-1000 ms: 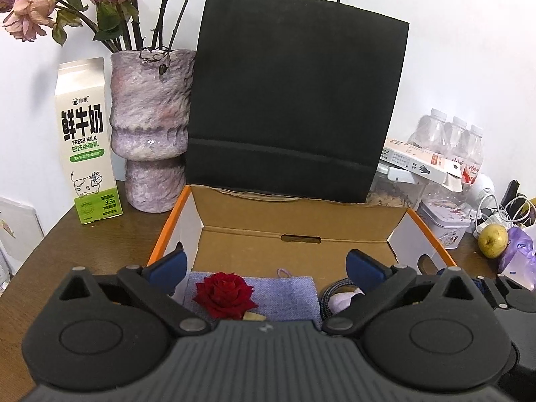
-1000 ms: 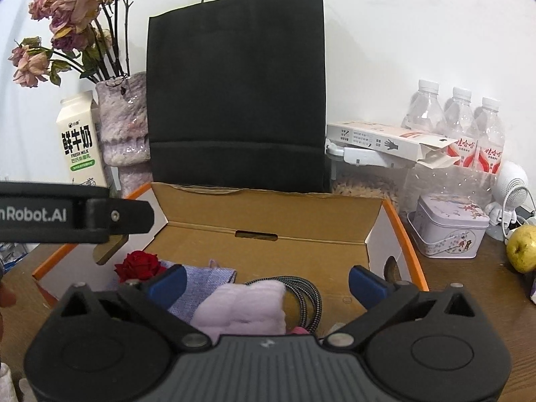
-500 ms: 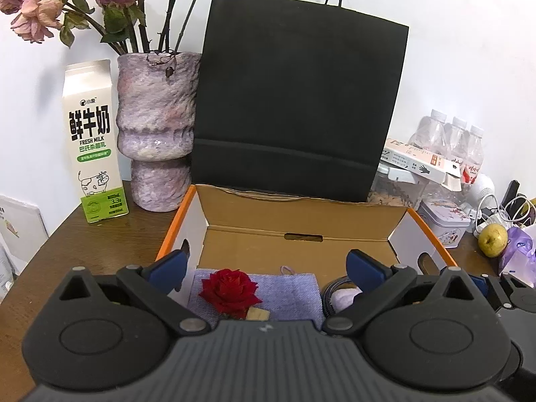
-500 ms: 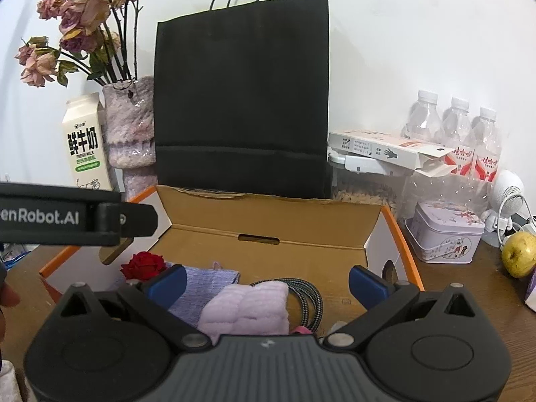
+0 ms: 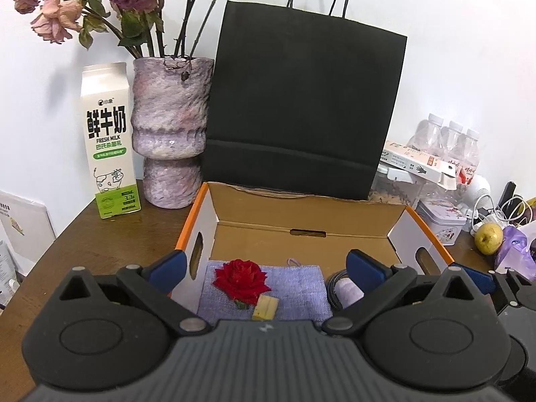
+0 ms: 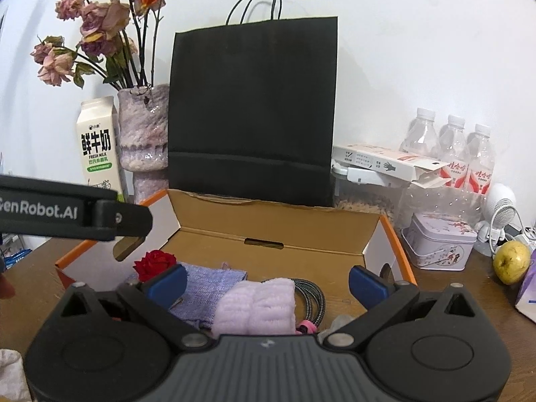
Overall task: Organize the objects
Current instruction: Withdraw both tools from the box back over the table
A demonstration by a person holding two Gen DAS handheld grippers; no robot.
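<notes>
A rose [image 5: 242,278], cloth [image 5: 294,288], towel [image 6: 256,305] and cable [image 6: 313,298] are lying in the box [image 5: 351,221], toward its near edge. Both the left gripper [image 5: 264,264] and right gripper [image 6: 266,279] are being held spread wide and empty above that edge. Packing is judged largely done.

Plain white wall [image 5: 452,50] behind, dark brown wooden table [image 5: 100,234] beneath, even soft indoor light, faint shadows on wall

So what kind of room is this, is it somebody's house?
Probably a home, on a cluttered wooden side table against a wall. A vase of dried roses, a milk carton and a pack of water bottles suggest a lived-in room, not a workshop.
</notes>
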